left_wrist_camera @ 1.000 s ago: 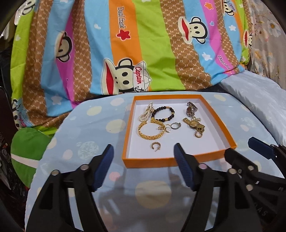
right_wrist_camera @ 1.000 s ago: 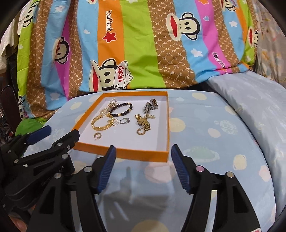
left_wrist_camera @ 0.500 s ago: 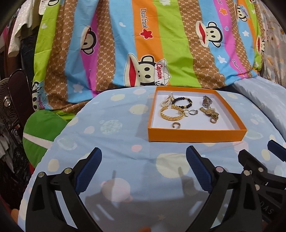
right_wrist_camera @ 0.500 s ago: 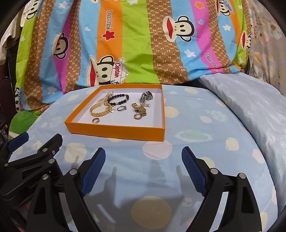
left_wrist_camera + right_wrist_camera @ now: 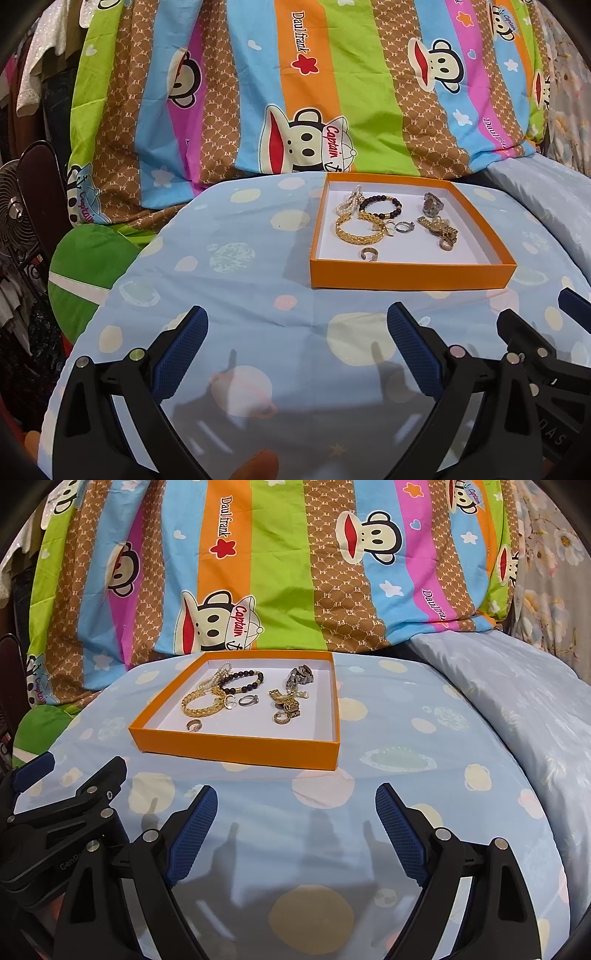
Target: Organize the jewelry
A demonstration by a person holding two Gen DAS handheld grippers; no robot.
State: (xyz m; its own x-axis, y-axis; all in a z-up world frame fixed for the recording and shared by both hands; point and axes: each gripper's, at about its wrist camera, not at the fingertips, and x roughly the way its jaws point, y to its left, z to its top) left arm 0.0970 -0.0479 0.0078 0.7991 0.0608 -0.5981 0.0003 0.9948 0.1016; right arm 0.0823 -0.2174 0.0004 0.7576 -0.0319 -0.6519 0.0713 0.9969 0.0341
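the orange tray [image 5: 406,273] sat on the blue spotted bed cover [image 5: 240,295], holding the gold bracelet [image 5: 356,230], black bead bracelet [image 5: 380,206] and rings. the left gripper [image 5: 295,339] and right gripper [image 5: 295,819] hovered near it, jaws just spread wide apart, nothing between them.

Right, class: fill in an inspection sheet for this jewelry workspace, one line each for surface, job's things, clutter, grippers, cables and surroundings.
Surface: blue spotted sheet.
Job's things: orange tray holding gold bangle, black bead bracelet, pearl piece, silver ring, small open ring, gold watch, silver watch.
Clutter: nothing seen.
Grippers: left gripper and right gripper open, empty, short of the tray.
Cables: nothing seen.
Surroundings: striped monkey-print quilt, fan.
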